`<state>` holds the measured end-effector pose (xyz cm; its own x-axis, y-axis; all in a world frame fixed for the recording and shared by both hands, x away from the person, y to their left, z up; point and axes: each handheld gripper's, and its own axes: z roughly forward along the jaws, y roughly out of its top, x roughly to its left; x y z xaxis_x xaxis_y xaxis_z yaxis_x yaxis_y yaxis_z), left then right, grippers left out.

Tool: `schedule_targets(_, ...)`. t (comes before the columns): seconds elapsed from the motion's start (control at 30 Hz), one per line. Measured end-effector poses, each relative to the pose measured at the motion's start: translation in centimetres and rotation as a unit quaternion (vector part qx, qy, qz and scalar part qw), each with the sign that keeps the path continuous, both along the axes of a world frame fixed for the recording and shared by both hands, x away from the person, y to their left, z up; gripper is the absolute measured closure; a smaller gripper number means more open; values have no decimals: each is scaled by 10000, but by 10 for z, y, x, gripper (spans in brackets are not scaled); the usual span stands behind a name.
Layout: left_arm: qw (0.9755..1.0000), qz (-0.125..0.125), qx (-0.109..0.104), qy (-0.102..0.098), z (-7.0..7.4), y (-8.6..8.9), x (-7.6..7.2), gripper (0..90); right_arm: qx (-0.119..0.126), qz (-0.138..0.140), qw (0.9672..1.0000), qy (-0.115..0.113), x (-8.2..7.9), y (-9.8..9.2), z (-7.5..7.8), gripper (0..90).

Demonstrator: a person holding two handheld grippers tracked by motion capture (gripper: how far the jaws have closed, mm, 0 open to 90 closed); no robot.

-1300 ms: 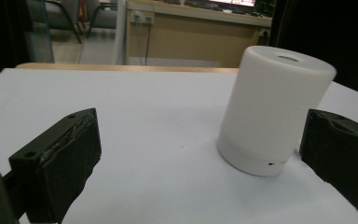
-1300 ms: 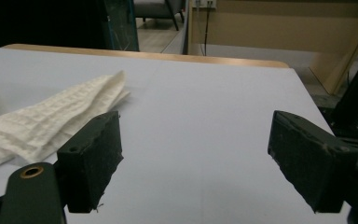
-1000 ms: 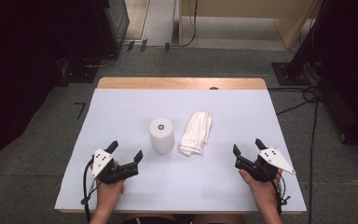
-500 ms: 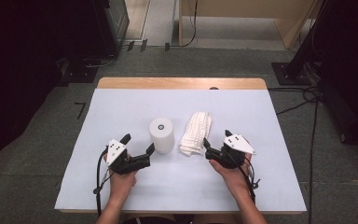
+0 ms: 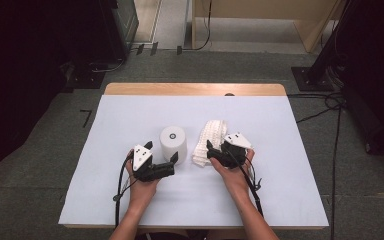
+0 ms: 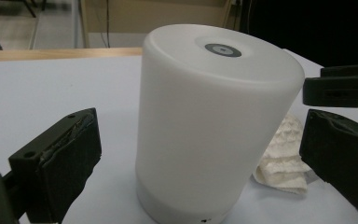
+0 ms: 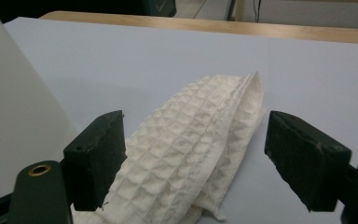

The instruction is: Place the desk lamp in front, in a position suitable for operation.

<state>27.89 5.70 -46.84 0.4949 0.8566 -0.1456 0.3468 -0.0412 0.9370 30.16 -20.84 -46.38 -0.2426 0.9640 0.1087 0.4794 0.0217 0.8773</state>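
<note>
Nothing is lifted or gripped yet; both approaches are only now arriving, so the whole job of taking hold and handling the two items is, as I judge it, lying ahead.

I am bringing my left gripper up to the white cylinder, which is standing upright at the centre of the high view on the pale table. In the left gripper view the cylinder is sitting between my spread jaws, with clear gaps on both sides, nothing touching.

I am bringing my right gripper to the lower end of the folded waffle cloth, just right of the cylinder. In the right gripper view the cloth is lying flat between the jaws; they are standing wide and have just been closing slightly, pads not pressing it.
</note>
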Motion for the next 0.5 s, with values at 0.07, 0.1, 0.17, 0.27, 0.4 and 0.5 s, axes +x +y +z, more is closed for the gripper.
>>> schedule_targets(0.07, 10000, 39, 35, 16, -1, -4, 3, 0, -14, -38, 10000, 30, 6, 2, -1, 206)
schedule_targets(0.1, 10000, 42, 53, 31, -1, -5, 5, 0, 35, -56, 9999, 114, 11, 3, -1, 204)
schedule_targets(0.17, 9999, 52, 93, 66, -2, -7, 7, 0, 44, -56, 9998, 175, 14, 4, -2, 200)
schedule_targets(0.27, 9998, 126, 162, 68, -5, -13, 10, 0, -240, -264, 9986, 398, 26, 12, -11, 160)
schedule_targets(0.4, 9998, 130, 118, 90, -7, -16, 12, 0, -369, -221, 9974, 583, 36, 20, -19, 146)
schedule_targets(0.5, 9997, 144, 129, 139, -9, -17, 14, 0, -274, -208, 9960, 828, 43, 21, -24, 134)
